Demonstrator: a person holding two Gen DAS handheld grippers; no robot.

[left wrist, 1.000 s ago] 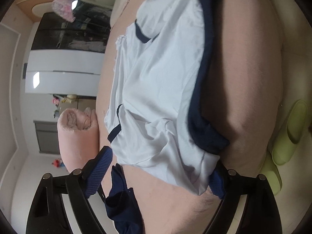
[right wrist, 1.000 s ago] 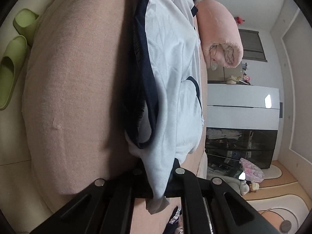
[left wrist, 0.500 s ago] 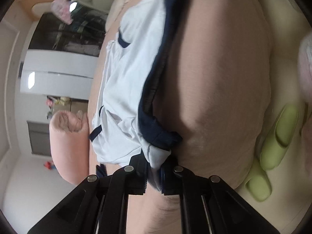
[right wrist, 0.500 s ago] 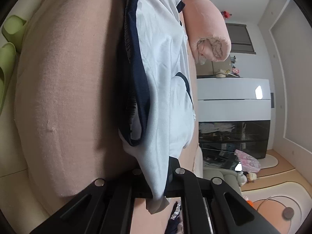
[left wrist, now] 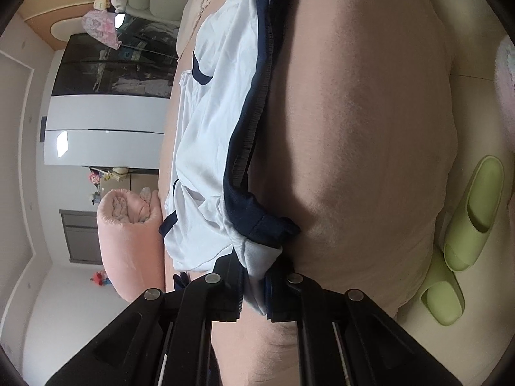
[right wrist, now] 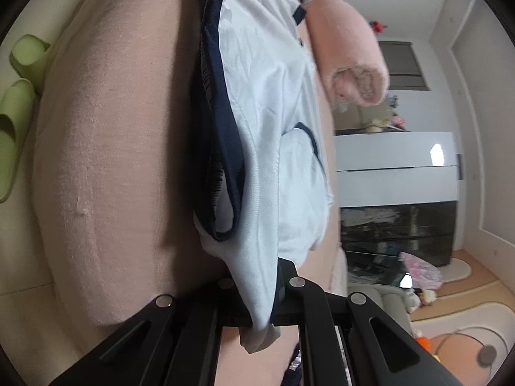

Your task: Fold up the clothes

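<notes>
Left gripper (left wrist: 254, 292) jaws newly pinching white shorts (left wrist: 212, 135) on pink bed (left wrist: 354, 128); right likewise.

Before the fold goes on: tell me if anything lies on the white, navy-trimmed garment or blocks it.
Nothing visible does. The left gripper and right gripper each pinch the white garment with navy trim; the rolled pink blanket lies beside it.
</notes>
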